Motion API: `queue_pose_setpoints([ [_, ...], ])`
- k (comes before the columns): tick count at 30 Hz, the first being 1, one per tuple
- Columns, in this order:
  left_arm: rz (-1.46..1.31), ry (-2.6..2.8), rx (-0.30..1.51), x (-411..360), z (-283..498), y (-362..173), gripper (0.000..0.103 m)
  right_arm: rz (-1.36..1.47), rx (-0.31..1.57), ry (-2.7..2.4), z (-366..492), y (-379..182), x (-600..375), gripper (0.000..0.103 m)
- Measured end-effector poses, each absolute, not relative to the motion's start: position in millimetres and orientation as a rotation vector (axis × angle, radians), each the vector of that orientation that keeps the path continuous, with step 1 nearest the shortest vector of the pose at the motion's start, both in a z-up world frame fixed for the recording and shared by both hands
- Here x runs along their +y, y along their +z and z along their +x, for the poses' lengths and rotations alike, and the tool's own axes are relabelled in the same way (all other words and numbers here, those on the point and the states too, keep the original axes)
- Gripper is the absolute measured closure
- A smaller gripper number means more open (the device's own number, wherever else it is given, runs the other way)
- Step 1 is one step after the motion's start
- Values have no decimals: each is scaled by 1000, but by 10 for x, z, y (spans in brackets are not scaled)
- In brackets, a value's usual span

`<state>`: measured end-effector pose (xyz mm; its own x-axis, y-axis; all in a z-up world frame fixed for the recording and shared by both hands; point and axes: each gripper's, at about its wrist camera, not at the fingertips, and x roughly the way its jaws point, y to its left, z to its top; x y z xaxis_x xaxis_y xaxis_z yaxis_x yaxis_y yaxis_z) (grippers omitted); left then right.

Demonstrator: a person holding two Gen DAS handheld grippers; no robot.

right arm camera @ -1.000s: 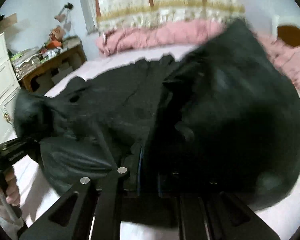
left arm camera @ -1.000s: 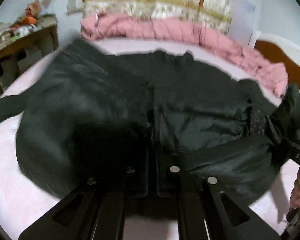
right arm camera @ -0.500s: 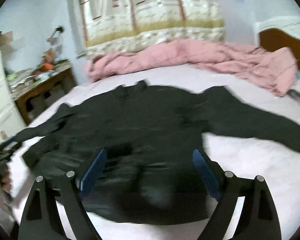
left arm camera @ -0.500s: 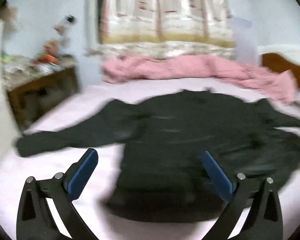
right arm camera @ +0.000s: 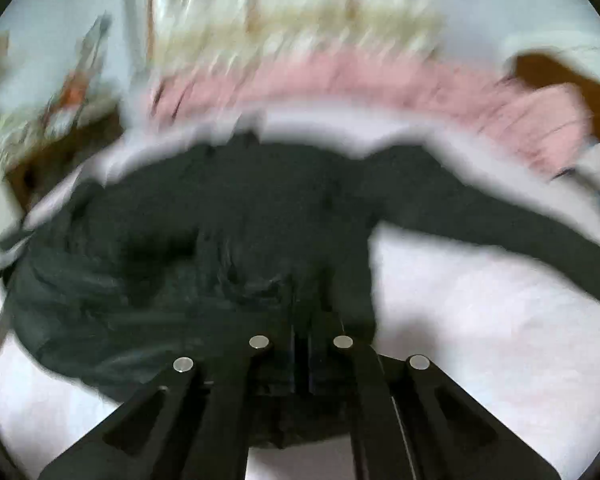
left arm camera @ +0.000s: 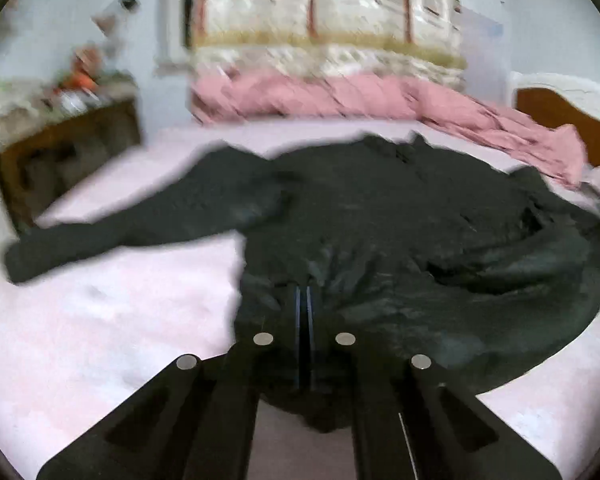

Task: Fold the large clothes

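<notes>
A large black long-sleeved garment (left arm camera: pixel 380 208) lies spread on the pale pink bed sheet (left arm camera: pixel 100 320), collar toward the far side. One sleeve (left arm camera: pixel 100 232) stretches out left; the other sleeve (right arm camera: pixel 500 220) runs right. My left gripper (left arm camera: pixel 304 290) is at the near hem toward the garment's left side, its jaws closing to a thin slit with wrinkled fabric pinched at the tips. My right gripper (right arm camera: pixel 302 312) sits at the near hem of the same garment (right arm camera: pixel 220 208) further right, jaws likewise closing together on bunched cloth. The right wrist view is blurred.
A crumpled pink blanket (left arm camera: pixel 340 96) lies along the far edge of the bed below a patterned curtain (left arm camera: pixel 324 12). A cluttered wooden side table (left arm camera: pixel 60 140) stands at the left. A wooden headboard (left arm camera: pixel 560 120) is at the right.
A second ago both grippers held the raised garment. Half a second ago both stood wide open above it, spread flat. Now both have come down and closed on its near hem.
</notes>
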<state>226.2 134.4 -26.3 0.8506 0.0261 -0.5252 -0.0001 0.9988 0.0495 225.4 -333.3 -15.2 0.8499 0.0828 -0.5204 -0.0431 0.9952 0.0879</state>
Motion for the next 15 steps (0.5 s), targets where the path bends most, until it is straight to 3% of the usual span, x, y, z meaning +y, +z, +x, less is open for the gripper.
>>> queue_pose_setpoints([
  [4,-6,73,540,1510,2274,-166,101,-11,465,-36,2088,63,-3274,100],
  [9,87,108,798,1381,2605,-655,100,-16,753,-80,2436,-484,-3232,100],
  [13,107,124,812,1331,2618,-663,99,-22,784,-84,2437,-508,-3226,100],
  [15,92,125,779,1344,2551,-612,94,7,788,-86,2392,-499,-3264,99],
])
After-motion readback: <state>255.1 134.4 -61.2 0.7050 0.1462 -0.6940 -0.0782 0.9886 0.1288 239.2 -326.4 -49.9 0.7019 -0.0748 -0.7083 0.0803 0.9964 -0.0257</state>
